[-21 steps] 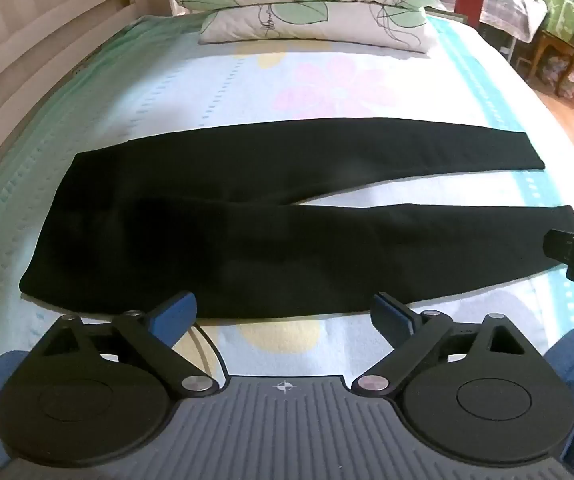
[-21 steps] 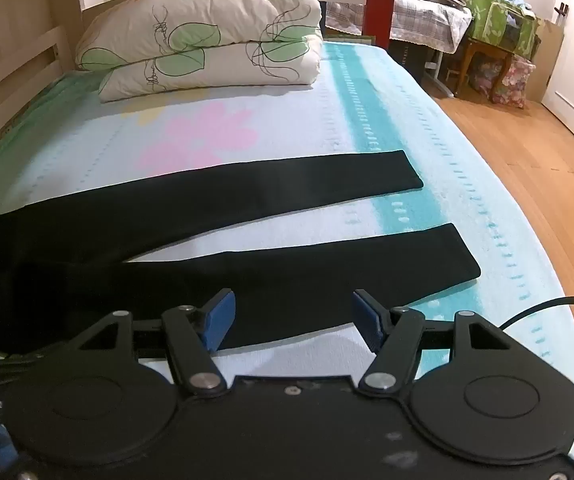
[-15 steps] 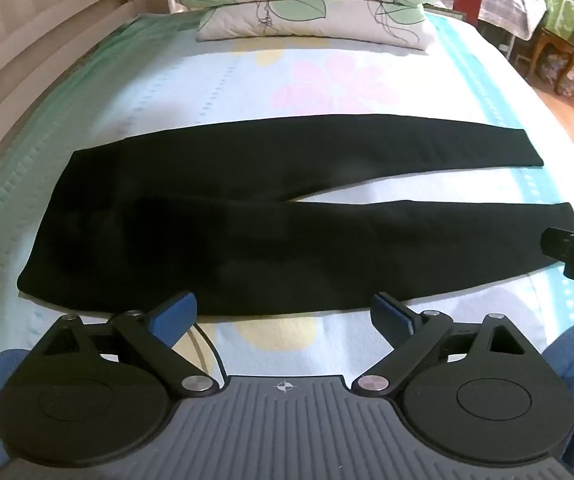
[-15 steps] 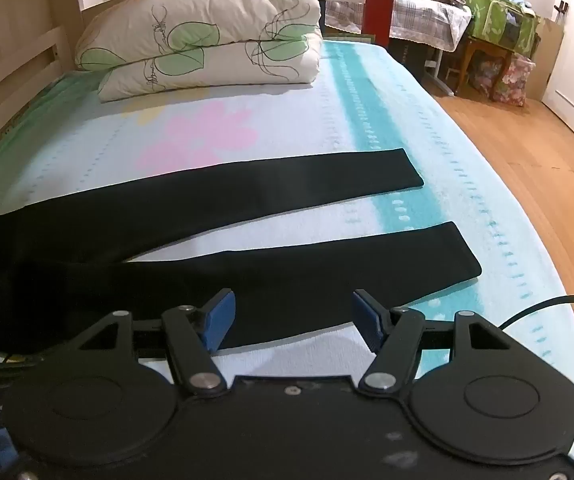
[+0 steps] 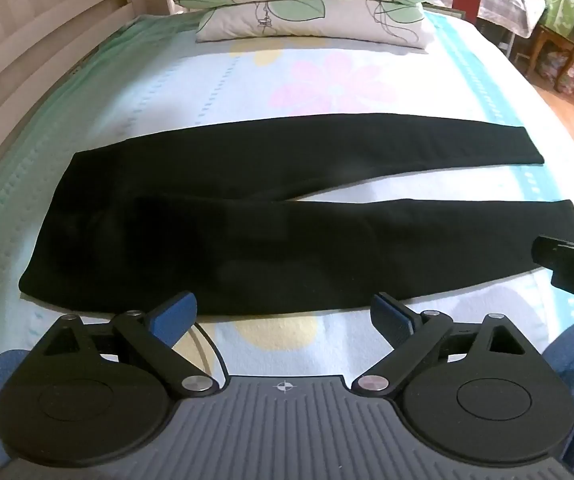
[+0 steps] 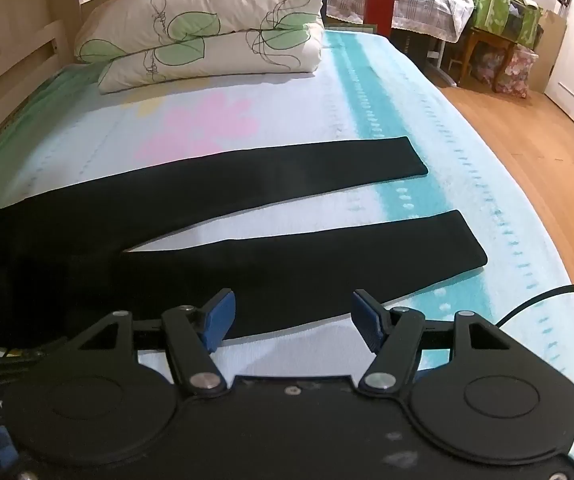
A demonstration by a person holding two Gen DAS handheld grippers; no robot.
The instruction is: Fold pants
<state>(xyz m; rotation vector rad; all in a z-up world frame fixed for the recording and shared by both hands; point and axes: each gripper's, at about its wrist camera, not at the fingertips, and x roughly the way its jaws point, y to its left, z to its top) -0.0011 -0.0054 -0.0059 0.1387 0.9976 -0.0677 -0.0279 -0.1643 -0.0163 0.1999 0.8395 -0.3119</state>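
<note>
The black pants (image 5: 247,216) lie flat on the bed (image 5: 191,80), spread crosswise just ahead of both pairs of tongs, with the waist end toward the left and the two legs running out to the right, split apart in a narrow V. The left tongs (image 5: 283,312) stand wide, blue pads (nothing between them) poised just short of the near edge of the pants around the seat and thigh. The right tongs (image 6: 293,316) are also spread wide and grip nothing; their tips sit at the near edge of the closer leg (image 6: 327,264), whose cuff ends ahead and to the right. The farther leg (image 6: 287,172) lies beyond it. Two stacked leaf-print pillows (image 6: 207,32) rest at the far end of the bed, well beyond the pants.
</note>
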